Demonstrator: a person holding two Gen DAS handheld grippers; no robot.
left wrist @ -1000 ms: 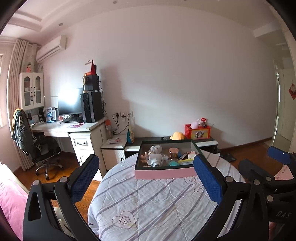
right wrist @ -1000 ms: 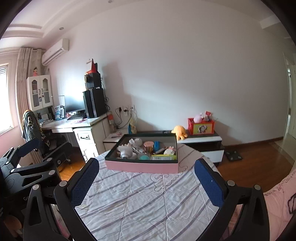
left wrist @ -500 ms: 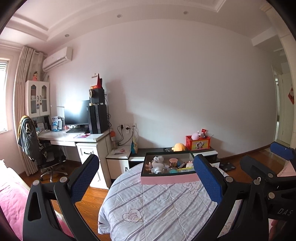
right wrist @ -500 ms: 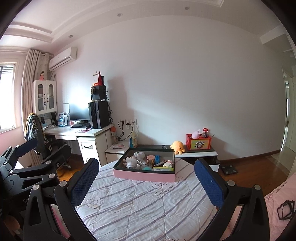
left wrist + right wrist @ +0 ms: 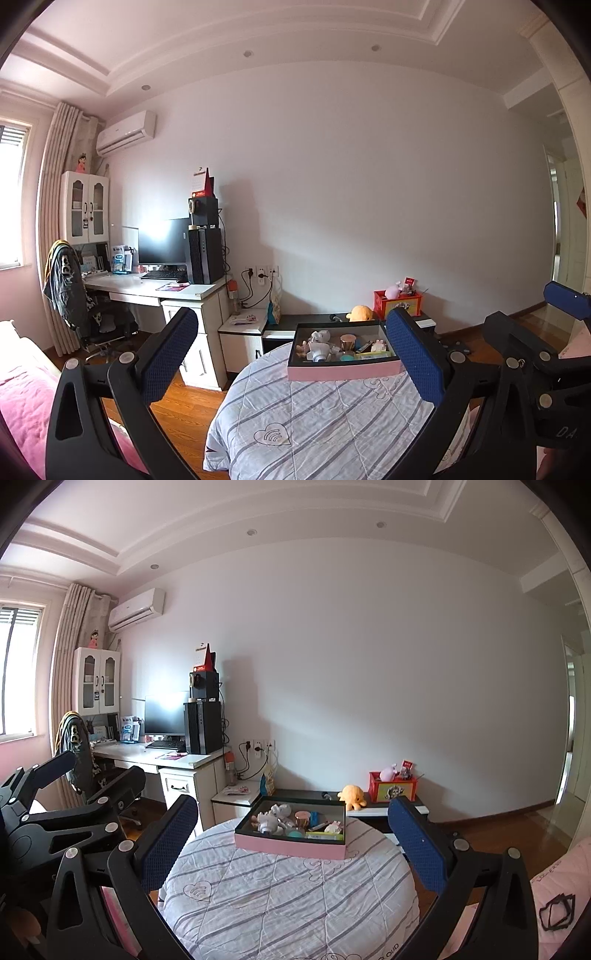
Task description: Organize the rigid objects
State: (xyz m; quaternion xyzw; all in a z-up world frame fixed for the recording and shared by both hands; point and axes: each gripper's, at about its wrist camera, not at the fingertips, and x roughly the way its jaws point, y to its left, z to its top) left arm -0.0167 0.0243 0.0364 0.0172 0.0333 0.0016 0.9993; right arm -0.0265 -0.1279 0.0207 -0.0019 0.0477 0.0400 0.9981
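Both grippers, left [image 5: 291, 354] and right [image 5: 291, 834], are hovering wide open and empty above the round table under a striped grey-white quilted cloth [image 5: 288, 897]. Pink-sided shallow box with dark rim [image 5: 291, 843] is sitting at the table's far edge, filled with small toys and bottles. White computer desk [image 5: 173, 760] is standing against the wall behind, wooden floor [image 5: 184, 406] below.

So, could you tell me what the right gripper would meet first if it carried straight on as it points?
Probably nothing soon: the open right gripper points over the pink box toward the white wall, though depth is unclear.
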